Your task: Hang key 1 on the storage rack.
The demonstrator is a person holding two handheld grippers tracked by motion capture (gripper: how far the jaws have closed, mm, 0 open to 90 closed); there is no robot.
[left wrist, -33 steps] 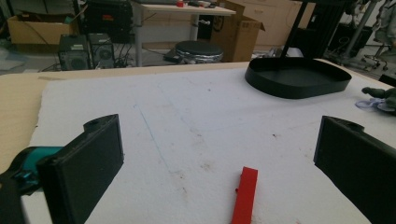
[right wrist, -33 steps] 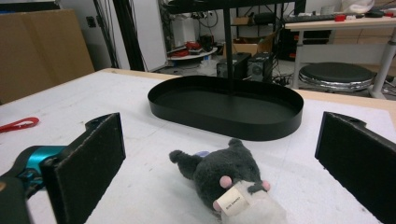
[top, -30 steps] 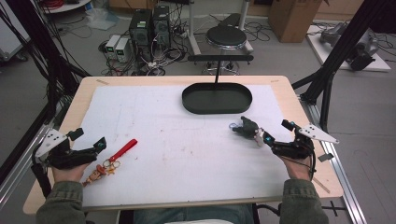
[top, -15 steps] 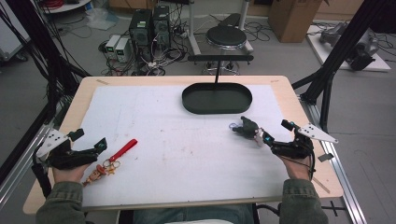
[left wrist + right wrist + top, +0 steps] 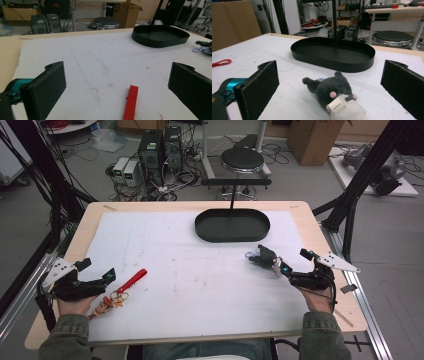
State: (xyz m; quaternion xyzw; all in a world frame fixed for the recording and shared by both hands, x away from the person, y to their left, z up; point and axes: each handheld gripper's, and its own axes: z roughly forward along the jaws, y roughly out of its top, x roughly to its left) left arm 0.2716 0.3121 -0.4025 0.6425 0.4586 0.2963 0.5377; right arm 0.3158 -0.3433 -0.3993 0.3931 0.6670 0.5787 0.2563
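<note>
- Almost nothing had changed across the last second: in the high view both grippers sat in the same places as in the two earlier frames, so the work looked paused at the approach, with no grasp begun.
- The right gripper (image 5: 283, 268) rested low on the white surface (image 5: 200, 270), its fingers spread wide and released, with the grey plush toy (image 5: 334, 93) lying between them and touching neither, as the right gripper view showed.
- The plush toy (image 5: 265, 258) lay on its side just in front of the black oval tray (image 5: 232, 225), near it but apart; it had not shifted from the earlier frames.
- The left gripper (image 5: 102, 281) was likewise released, fingers wide apart, with the end of the red strap (image 5: 131, 101) on the surface between them.
- The strap and its keyring charms (image 5: 112, 301) lay as before, at the near left of the surface, well apart from the tray.
- Judged from this, the next move would be closing on the toy and carrying it to the tray; the toy's soft body should tolerate an off-centre pinch.
</note>
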